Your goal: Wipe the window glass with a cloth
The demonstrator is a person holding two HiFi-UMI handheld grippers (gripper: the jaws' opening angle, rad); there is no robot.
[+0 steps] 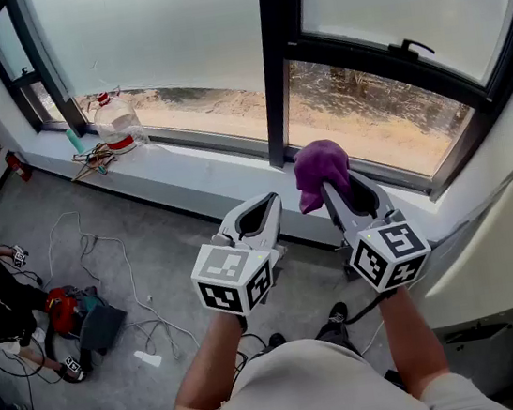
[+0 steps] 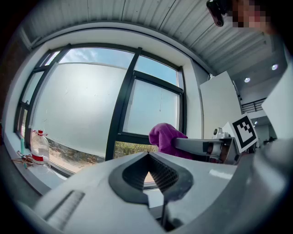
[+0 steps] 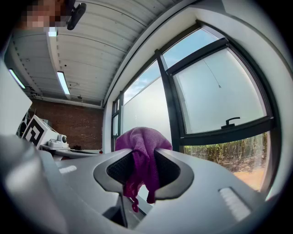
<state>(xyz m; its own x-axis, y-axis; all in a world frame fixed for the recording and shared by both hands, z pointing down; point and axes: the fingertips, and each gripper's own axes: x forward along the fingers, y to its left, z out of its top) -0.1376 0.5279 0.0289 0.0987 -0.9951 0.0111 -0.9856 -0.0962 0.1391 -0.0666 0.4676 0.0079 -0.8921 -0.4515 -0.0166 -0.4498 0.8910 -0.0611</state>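
A purple cloth is bunched between the jaws of my right gripper, which is shut on it; in the right gripper view the cloth hangs down between the pads. The cloth sits just in front of the lower right window pane, near the dark mullion. My left gripper is beside it to the left, shut and empty, pointing at the sill. The left gripper view shows the cloth and the right gripper to its right. A large frosted pane fills the left.
A white sill runs below the window. On its left end stand a plastic bottle and small clutter. Cables and a red object lie on the grey floor at left. A window handle sticks out at upper right.
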